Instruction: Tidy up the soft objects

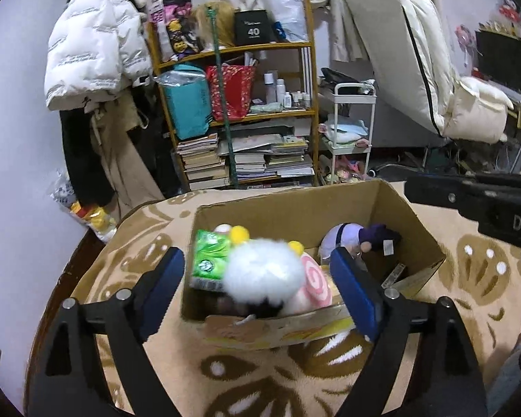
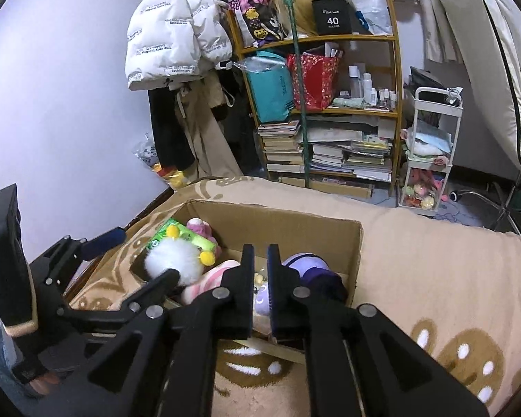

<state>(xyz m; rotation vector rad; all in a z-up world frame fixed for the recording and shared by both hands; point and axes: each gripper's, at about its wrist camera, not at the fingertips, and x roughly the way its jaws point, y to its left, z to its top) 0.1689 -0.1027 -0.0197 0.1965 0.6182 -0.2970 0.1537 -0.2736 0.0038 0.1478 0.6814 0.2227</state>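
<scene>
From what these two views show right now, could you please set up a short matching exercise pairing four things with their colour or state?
Things:
1. fluffy toy
2. tissue pack
3. left claw
4. right claw

Colour or state:
a. nearly closed, nothing between its fingers
b. green
c. white with yellow pom-poms
d. wide open over the cardboard box

Pairs: 1-c, 2-b, 3-d, 4-a
</scene>
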